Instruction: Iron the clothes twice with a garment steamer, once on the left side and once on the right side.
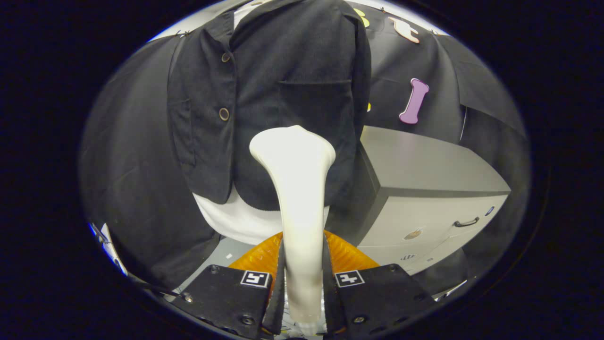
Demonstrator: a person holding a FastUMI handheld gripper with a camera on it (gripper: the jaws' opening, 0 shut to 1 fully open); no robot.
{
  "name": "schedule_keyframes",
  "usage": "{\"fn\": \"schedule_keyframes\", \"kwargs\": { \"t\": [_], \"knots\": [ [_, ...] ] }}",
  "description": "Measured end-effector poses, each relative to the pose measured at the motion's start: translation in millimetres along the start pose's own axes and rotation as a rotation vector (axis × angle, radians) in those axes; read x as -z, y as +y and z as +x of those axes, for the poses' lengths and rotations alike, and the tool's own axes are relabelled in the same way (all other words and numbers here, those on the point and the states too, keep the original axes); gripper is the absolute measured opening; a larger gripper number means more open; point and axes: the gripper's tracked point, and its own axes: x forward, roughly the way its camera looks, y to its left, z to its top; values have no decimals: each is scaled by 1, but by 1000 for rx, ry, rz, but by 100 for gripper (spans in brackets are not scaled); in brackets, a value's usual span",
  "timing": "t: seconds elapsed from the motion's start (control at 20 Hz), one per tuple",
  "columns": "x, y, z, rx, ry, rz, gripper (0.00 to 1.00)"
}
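The gripper (302, 283) is clamped on the handle of a cream-white garment steamer (297, 189), both fingers pressing against the handle's sides. The steamer rises from between the fingers and widens into a flat head that stands just in front of the lower part of a dark jacket (283, 94). The jacket hangs upright straight ahead, buttoned, with two round buttons (224, 114) showing down its front edge and a patch pocket (314, 101) above the steamer's head. Whether the head actually touches the fabric cannot be told. Below the jacket's hem a white garment (236, 222) shows, hanging lower than the dark cloth. Behind the fingers, on either side of the steamer handle, an orange ribbed part (349, 255) is visible. Beside the jacket stands a grey cabinet (424, 189) with a flat top and a drawer front carrying a dark handle (466, 222).
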Motion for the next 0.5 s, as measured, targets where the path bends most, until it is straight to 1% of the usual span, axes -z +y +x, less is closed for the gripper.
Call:
{"fn": "schedule_keyframes", "kwargs": {
  "t": [0.3, 0.5],
  "knots": [
    [25, -4, 9, -4, 47, 5, 37],
    [18, -4, 2, -8, 39, 22, 37]
  ]
}}
